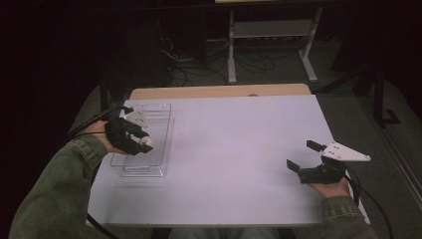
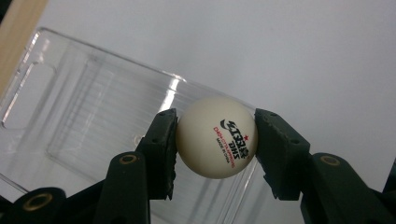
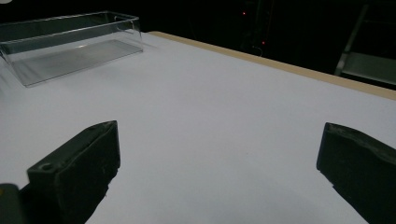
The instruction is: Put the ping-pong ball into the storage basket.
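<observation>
A white ping-pong ball (image 2: 215,136) with red and black print sits between the jaws of my left gripper (image 1: 142,140), which is shut on it. The ball (image 1: 147,141) hangs over a clear plastic box (image 1: 159,124) at the left of the white table. From above, the box (image 2: 74,107) shows its bare bottom below the ball. My right gripper (image 1: 302,156) is near the table's right front, open wide with nothing between its fingers (image 3: 81,163). The clear box (image 3: 70,44) lies far off at the upper left of the right gripper view.
The white table top (image 1: 234,149) has a wooden strip (image 1: 219,91) along its far edge. Beyond it stand a metal frame (image 1: 271,45) and cables on a dark floor. A green sleeve (image 1: 54,194) comes in at the lower left.
</observation>
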The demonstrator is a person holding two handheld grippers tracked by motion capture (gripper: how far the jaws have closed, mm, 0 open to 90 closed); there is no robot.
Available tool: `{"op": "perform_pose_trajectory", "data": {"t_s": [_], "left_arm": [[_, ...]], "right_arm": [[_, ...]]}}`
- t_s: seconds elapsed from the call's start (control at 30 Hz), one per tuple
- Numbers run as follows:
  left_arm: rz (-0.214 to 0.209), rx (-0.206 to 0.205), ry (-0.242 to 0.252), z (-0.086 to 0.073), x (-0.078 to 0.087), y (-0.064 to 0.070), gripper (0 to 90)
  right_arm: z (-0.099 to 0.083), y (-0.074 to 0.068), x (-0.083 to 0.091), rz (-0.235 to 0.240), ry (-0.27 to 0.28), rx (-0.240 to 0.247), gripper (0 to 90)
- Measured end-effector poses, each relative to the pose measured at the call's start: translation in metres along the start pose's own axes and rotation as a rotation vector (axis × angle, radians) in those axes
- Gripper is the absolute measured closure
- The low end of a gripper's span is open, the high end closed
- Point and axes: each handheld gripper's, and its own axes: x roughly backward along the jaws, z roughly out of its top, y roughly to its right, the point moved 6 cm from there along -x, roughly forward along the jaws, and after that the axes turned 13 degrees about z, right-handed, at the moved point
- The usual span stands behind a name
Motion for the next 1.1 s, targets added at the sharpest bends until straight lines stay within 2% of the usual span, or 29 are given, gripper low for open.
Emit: {"op": "perform_pose_trajectory", "data": {"t_s": [0.1, 0.13, 0.2, 0.4, 0.57, 0.7, 1.1], "left_arm": [[-0.004, 0.01, -0.027, -0.001, -0.003, 0.0, 50.8], [-0.006, 0.003, -0.047, -0.002, -0.005, 0.0, 50.8], [-0.006, 0.0, -0.054, -0.003, -0.006, 0.0, 50.8], [-0.014, -0.018, -0.068, -0.002, -0.01, 0.003, 50.8], [-0.016, -0.014, -0.067, -0.003, -0.012, 0.004, 50.8], [-0.017, -0.021, -0.087, -0.005, -0.017, 0.005, 50.7], [-0.02, -0.034, -0.109, -0.008, -0.023, 0.002, 50.8]], "right_arm": [[0.0, 0.0, 0.0, 0.0, -0.002, 0.001, 0.0], [0.0, 0.0, 0.0, 0.001, -0.004, 0.003, 0.0], [0.0, 0.0, 0.0, 0.002, -0.005, 0.003, 0.0], [0.0, 0.0, -0.001, 0.002, -0.007, 0.003, 0.0], [0.0, -0.001, -0.001, 0.003, -0.007, 0.003, 0.0], [0.0, -0.001, -0.001, 0.004, -0.009, 0.004, 0.0], [-0.001, -0.001, -0.003, 0.008, -0.018, 0.006, 0.0]]}}
